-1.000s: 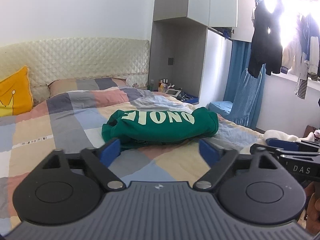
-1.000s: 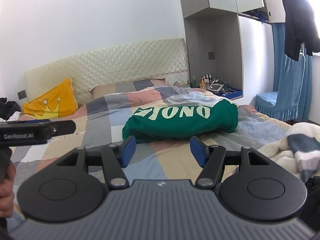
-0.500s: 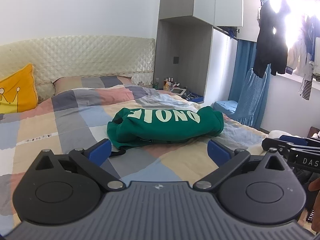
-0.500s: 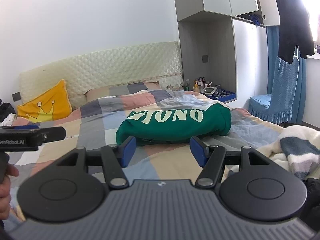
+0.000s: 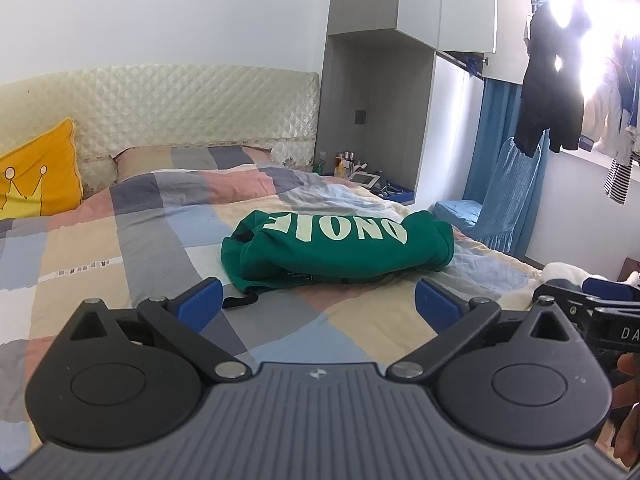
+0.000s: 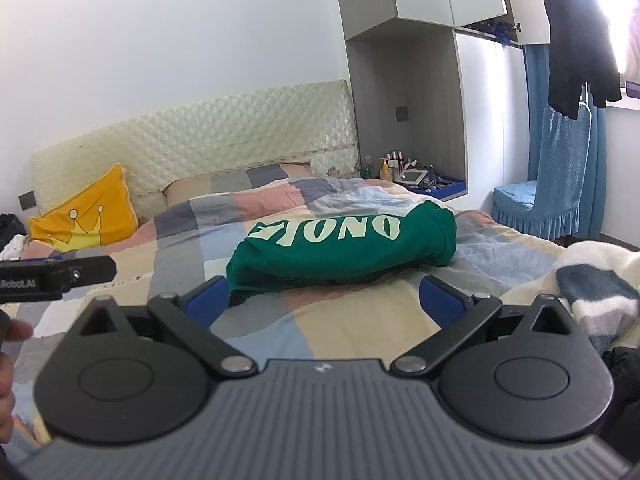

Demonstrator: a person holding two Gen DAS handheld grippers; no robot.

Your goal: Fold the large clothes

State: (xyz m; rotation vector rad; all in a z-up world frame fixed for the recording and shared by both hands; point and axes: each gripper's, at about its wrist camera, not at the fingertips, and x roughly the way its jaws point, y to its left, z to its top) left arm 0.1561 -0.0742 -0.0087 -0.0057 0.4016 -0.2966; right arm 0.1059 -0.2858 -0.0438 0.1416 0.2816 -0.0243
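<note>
Since that green sweatshirt lying bunched mid-bed looks soft, floppy and fairly light, I'd pinch its near hem corners, left gripper spread empty, right gripper opening empty.

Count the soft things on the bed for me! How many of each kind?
Folded green sweatshirt with pale letters: 1
Yellow crown cushion: 1
Checked pillow by the headboard: 1
White and blue fluffy blanket: 1
Total: 4
</note>
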